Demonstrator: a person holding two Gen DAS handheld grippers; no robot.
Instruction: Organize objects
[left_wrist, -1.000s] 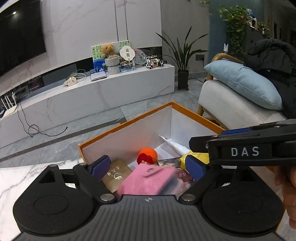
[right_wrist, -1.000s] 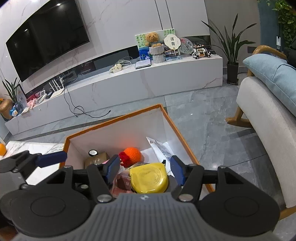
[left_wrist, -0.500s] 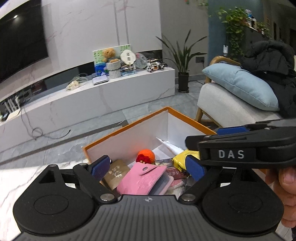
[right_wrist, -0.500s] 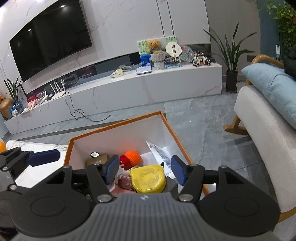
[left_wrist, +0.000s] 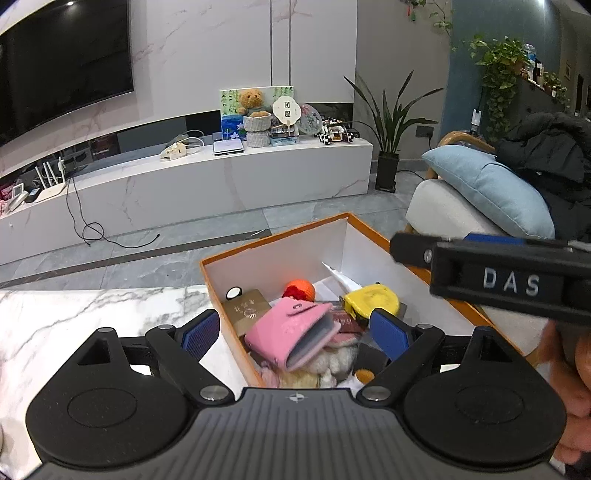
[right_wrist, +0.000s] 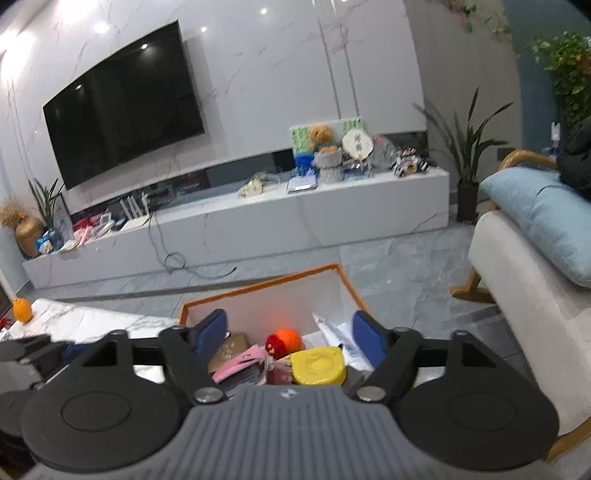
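- The orange-rimmed box (left_wrist: 436, 275) sits at the edge of the white marble table (left_wrist: 74, 314), filled with small things.
- Inside, a pink card wallet (left_wrist: 291, 334) lies half open on top of the pile; a yellow tape measure (left_wrist: 371, 304) rests just to its right, and an orange knitted ball (left_wrist: 301, 290) sits behind them.
- A brown booklet (left_wrist: 245, 308) lies near the box's left wall.
- The left gripper (left_wrist: 293, 330) hovers above the box, fingers spread wide, holding nothing.
- The right gripper (right_wrist: 290, 330) is likewise spread apart and empty, above the same box.
- Beyond stand a long TV console (right_wrist: 258, 218) and a sofa (right_wrist: 517, 280).
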